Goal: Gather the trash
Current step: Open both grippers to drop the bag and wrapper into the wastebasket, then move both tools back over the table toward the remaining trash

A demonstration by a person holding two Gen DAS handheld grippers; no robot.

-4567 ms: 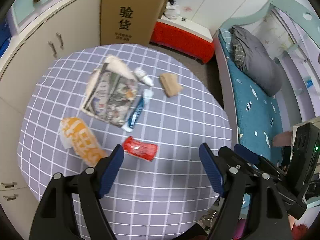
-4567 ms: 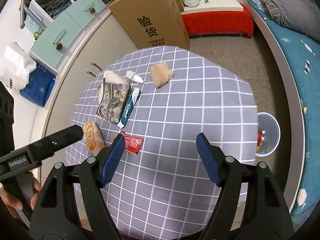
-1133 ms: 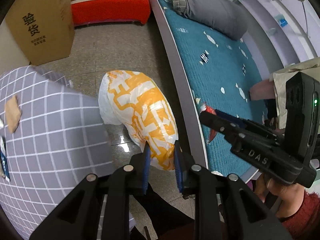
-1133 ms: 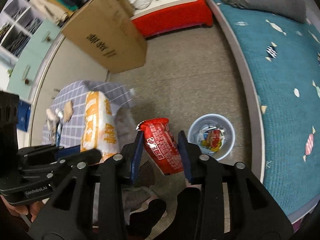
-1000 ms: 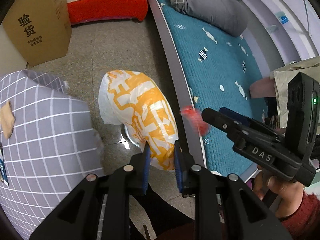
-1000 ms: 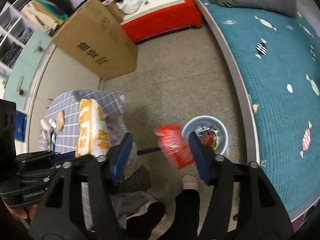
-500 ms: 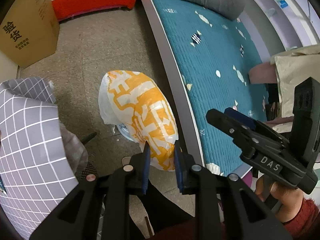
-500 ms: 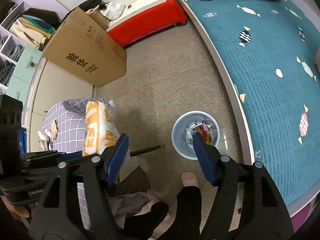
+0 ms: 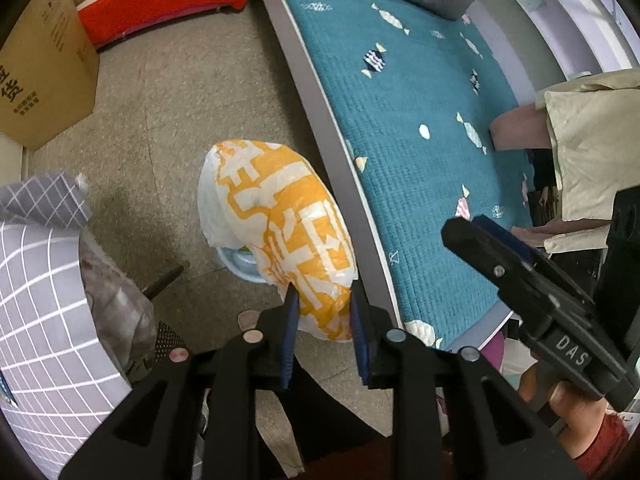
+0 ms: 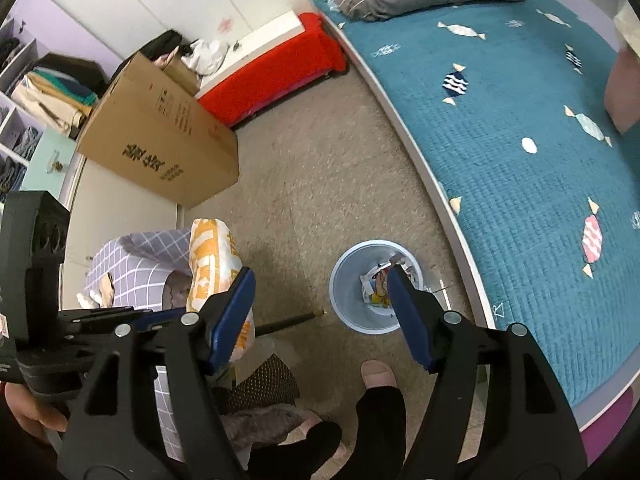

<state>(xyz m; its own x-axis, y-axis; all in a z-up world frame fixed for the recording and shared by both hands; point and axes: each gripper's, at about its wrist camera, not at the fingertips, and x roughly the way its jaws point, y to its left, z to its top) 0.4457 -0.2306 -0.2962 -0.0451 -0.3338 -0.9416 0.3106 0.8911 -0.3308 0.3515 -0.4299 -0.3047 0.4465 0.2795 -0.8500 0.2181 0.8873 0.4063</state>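
Observation:
An orange-and-white plastic bag (image 9: 280, 224) hangs between the blue pads of my left gripper (image 9: 322, 312). The jaws are opening, but the pads still press on the bag's lower end. Under the bag, the rim of a light blue bin (image 9: 240, 262) peeks out. In the right wrist view the bin (image 10: 348, 280) stands on the floor by the bed, holding several wrappers. My right gripper (image 10: 320, 292) hovers above it, open, with nothing between the pads. The bag (image 10: 212, 264) and my left gripper (image 10: 160, 314) show at the left there.
The table with its grey checked cloth (image 9: 36, 300) is at the left, scraps (image 10: 106, 288) still on it. A teal bed (image 9: 420, 120) runs along the right. A cardboard box (image 10: 160, 152) and red bench (image 10: 272, 68) stand behind. The person's foot (image 10: 378, 372) is near the bin.
The red wrapper left my right gripper and fell toward the bin; those jaws widened. Both hands moved away from the table toward the bin, the left still carrying the bag.

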